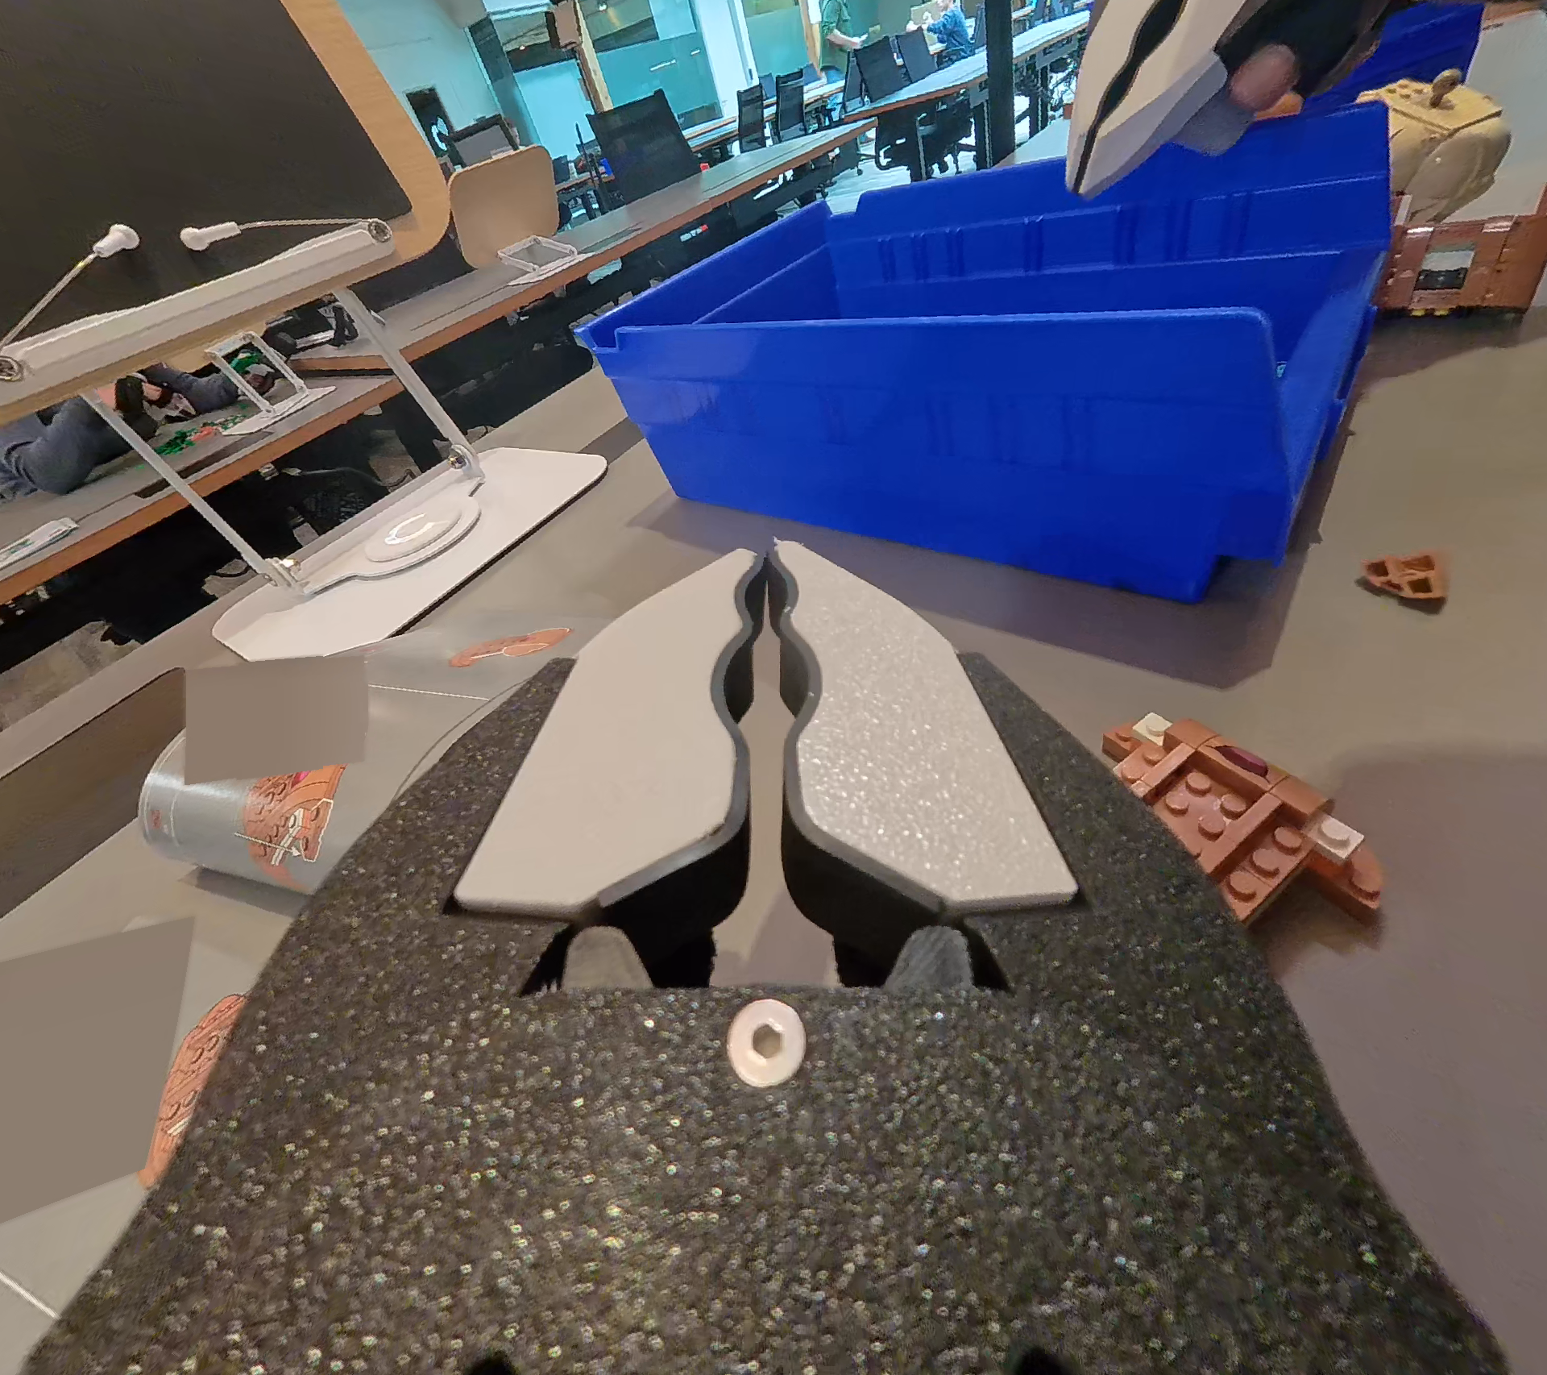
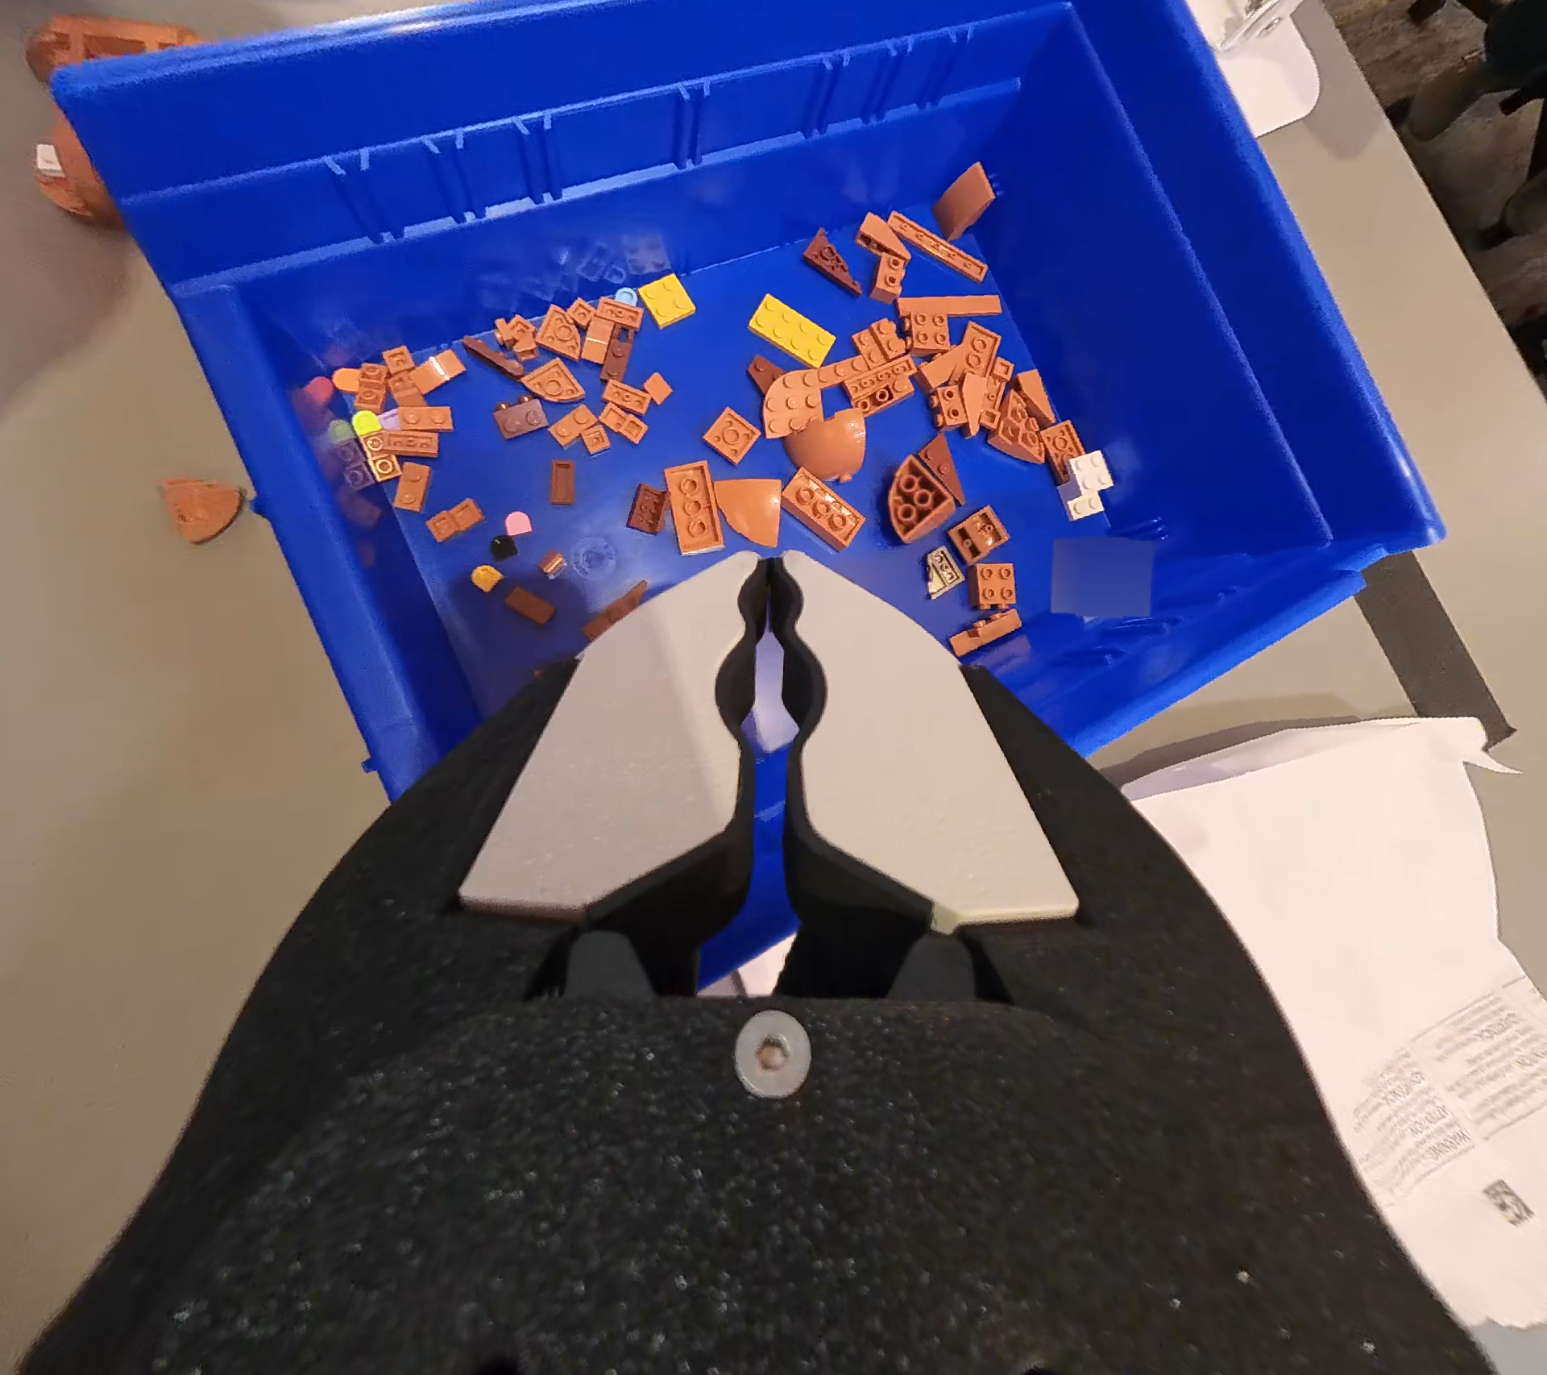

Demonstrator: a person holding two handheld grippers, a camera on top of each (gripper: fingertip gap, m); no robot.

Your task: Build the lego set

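A blue bin (image 2: 586, 104) holds several loose bricks, mostly brown (image 2: 837, 506), with two yellow plates (image 2: 791, 330). My right gripper (image 2: 770, 564) is shut and empty, hovering above the bin's near side. In the left wrist view the bin (image 1: 1004, 430) stands ahead on the grey table, and the right gripper (image 1: 1088, 175) hangs over its far right. My left gripper (image 1: 770, 556) is shut and empty, low over the table in front of the bin. A brown partly built assembly (image 1: 1239, 816) lies to its right.
A small brown piece (image 1: 1406, 577) lies by the bin's right end; another (image 2: 201, 507) lies left of the bin. A white stand (image 1: 402, 548) holds a board at left. An instruction booklet (image 1: 251, 816) lies near left. White paper (image 2: 1339, 958) lies right. A tan and brown model (image 1: 1448, 179) stands behind. My right fingertips sit around 25 cm from my left ones.
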